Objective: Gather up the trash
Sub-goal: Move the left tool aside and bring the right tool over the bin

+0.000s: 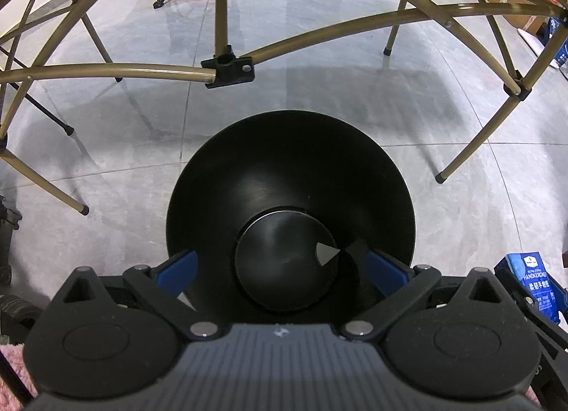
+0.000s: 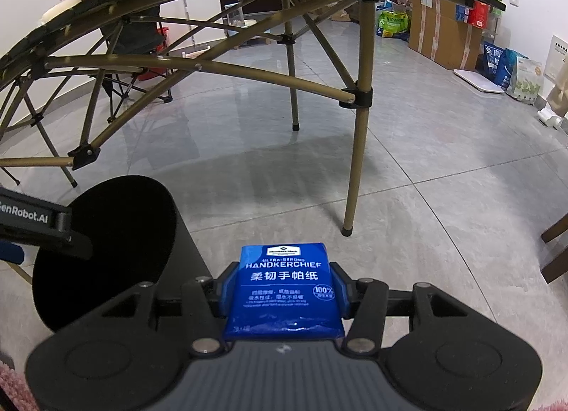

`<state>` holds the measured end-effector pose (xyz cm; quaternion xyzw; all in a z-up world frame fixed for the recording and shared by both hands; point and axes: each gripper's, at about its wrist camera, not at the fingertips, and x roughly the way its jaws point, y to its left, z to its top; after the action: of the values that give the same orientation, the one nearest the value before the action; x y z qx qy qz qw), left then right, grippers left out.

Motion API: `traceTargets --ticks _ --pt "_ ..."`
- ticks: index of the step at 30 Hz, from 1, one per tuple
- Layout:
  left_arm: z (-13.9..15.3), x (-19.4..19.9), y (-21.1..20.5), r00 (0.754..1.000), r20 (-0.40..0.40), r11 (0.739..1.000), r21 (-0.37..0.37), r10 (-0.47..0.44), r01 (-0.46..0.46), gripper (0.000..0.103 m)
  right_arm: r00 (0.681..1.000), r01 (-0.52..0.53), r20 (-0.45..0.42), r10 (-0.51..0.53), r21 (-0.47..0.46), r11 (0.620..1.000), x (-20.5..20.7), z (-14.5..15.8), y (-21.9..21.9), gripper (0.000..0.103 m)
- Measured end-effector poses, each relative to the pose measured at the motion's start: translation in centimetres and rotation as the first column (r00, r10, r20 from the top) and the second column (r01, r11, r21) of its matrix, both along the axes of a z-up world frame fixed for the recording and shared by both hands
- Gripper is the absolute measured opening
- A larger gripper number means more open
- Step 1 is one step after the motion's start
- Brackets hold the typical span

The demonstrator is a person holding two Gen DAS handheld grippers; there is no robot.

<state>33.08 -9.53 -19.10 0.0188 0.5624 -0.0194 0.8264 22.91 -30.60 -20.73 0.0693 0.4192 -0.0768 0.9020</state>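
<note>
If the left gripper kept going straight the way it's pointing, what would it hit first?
Most likely the inside of the black bin. The left gripper looks straight down into its open mouth, fingers spread apart, so probably the dark bottom, though depth is hard to judge.

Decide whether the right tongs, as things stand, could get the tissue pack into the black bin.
Probably yes. The right tongs grip the blue handkerchief tissue pack just beside the black bin, whose mouth is open. Only the left tongs over it crowd the near side.

A blue tissue pack [image 2: 285, 286] with white lettering, a black bin [image 1: 289, 198], tan table legs [image 2: 358, 162], grey tiled floor [image 2: 426, 169].
</note>
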Motion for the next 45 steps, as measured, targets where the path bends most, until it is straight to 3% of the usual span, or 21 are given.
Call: traceTargets --ticks 45 --pt "2.1 -3.2 12.7 0.982 0.060 0.983 -0.047 0.182 -0.179 0.103 0.972 -0.235 -0.002 0.235 0.028 0.972 3.6 3.4 12.1 0.051"
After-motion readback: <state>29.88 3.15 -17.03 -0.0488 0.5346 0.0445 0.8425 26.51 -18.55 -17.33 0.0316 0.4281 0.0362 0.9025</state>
